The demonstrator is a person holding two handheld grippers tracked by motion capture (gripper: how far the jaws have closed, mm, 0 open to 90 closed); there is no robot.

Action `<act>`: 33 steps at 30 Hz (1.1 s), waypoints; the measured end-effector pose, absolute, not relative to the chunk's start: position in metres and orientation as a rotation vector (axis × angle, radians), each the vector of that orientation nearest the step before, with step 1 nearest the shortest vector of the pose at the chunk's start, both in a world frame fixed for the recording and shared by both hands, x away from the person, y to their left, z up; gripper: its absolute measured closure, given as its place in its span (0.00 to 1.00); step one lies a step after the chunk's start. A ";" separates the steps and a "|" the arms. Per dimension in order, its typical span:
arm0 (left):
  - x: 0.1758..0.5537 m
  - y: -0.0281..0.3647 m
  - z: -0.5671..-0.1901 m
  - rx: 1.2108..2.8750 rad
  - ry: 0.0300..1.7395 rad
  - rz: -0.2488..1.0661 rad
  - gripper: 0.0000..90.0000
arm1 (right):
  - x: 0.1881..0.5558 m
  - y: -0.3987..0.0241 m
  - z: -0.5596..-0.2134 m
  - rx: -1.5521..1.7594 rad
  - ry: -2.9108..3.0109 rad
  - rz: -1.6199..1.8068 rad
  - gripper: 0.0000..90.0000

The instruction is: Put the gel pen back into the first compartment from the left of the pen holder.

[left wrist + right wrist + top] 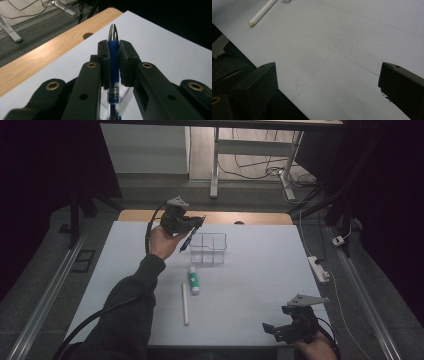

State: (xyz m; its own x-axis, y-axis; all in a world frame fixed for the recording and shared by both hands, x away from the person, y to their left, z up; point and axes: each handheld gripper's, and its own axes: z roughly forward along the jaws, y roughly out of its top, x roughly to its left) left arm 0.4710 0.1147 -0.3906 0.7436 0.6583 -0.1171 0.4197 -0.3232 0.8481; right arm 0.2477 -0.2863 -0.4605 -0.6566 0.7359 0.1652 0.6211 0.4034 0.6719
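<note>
My left gripper is raised above the far left part of the white table, just left of a clear plastic organiser box. It is shut on a blue pen, whose silver tip points past the jaws in the left gripper view; in the high view the blue pen hangs slanted below the jaws. A glue stick with a green label and a long white stick lie on the table nearer me. My right gripper rests low at the table's near right edge, open, nothing between its jaws.
The white table ends in a wooden strip with a round hole at the far side. A power strip and cables lie on the floor to the right. The white stick's end shows far left of the right gripper.
</note>
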 end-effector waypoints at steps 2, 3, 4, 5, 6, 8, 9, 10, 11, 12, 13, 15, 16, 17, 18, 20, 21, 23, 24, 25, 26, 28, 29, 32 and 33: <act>0.475 0.112 -0.391 1.958 0.812 0.321 0.89 | 0.248 -0.286 -0.460 1.221 2.494 1.093 0.02; 0.476 0.111 -0.391 1.953 0.809 0.321 0.89 | 0.248 -0.286 -0.461 1.221 2.494 1.093 0.02; 0.478 0.109 -0.391 1.947 0.807 0.316 0.89 | 0.248 -0.287 -0.460 1.221 2.494 1.094 0.02; 0.480 0.108 -0.392 1.942 0.804 0.322 0.89 | 0.248 -0.287 -0.460 1.222 2.494 1.094 0.02; 0.481 0.106 -0.392 1.938 0.802 0.328 0.89 | 0.248 -0.287 -0.460 1.219 2.494 1.095 0.02; 0.483 0.103 -0.392 1.931 0.799 0.346 0.89 | 0.248 -0.287 -0.461 1.216 2.496 1.094 0.02; 0.484 0.102 -0.391 1.926 0.796 0.357 0.89 | 0.248 -0.287 -0.461 1.215 2.497 1.094 0.02; 0.485 0.101 -0.391 1.917 0.796 0.361 0.89 | 0.248 -0.287 -0.461 1.214 2.498 1.096 0.02; 0.486 0.099 -0.390 1.907 0.795 0.364 0.89 | 0.248 -0.287 -0.460 1.214 2.497 1.095 0.02; 0.487 0.098 -0.390 1.902 0.793 0.372 0.89 | 0.248 -0.287 -0.460 1.214 2.498 1.095 0.02; 0.488 0.097 -0.390 1.893 0.788 0.371 0.89 | 0.248 -0.287 -0.460 1.214 2.498 1.095 0.02; 0.490 0.095 -0.389 1.889 0.783 0.372 0.89 | 0.248 -0.287 -0.461 1.212 2.501 1.097 0.02; 0.491 0.094 -0.389 1.892 0.778 0.380 0.89 | 0.248 -0.287 -0.461 1.212 2.500 1.095 0.02; 0.492 0.092 -0.389 1.896 0.772 0.386 0.89 | 0.248 -0.287 -0.460 1.212 2.500 1.096 0.02; 0.492 0.091 -0.390 1.900 0.766 0.393 0.89 | 0.248 -0.287 -0.461 1.211 2.501 1.096 0.02; 0.494 0.089 -0.392 1.902 0.762 0.400 0.89 | 0.247 -0.286 -0.461 1.211 2.501 1.094 0.02; 0.495 0.088 -0.394 1.903 0.761 0.400 0.89 | 0.248 -0.286 -0.461 1.210 2.503 1.095 0.02; 0.496 0.087 -0.397 1.908 0.754 0.408 0.89 | 0.248 -0.286 -0.461 1.210 2.503 1.096 0.02; 0.497 0.086 -0.399 1.910 0.750 0.412 0.89 | 0.248 -0.286 -0.461 1.210 2.503 1.096 0.02; 0.497 0.085 -0.401 1.912 0.750 0.416 0.89 | 0.247 -0.286 -0.461 1.211 2.501 1.093 0.02; 0.498 0.085 -0.403 1.915 0.747 0.420 0.89 | 0.247 -0.287 -0.461 1.211 2.501 1.096 0.02; 0.499 0.085 -0.407 1.917 0.749 0.420 0.89 | 0.247 -0.287 -0.461 1.210 2.502 1.097 0.02; 0.499 0.085 -0.409 1.915 0.750 0.424 0.89 | 0.247 -0.287 -0.461 1.210 2.502 1.097 0.02; 0.499 0.085 -0.413 1.909 0.752 0.420 0.89 | 0.247 -0.287 -0.461 1.209 2.502 1.097 0.02; 0.498 0.085 -0.415 1.912 0.754 0.423 0.89 | 0.247 -0.287 -0.461 1.209 2.502 1.097 0.02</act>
State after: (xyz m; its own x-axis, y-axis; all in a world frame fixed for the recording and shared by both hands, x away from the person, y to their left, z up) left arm 0.4985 0.0845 -0.4146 0.7451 0.6660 -0.0344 0.3180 -0.3094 0.8962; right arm 0.2474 -0.2867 -0.4606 -0.6625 0.7302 0.1669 0.6175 0.4063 0.6735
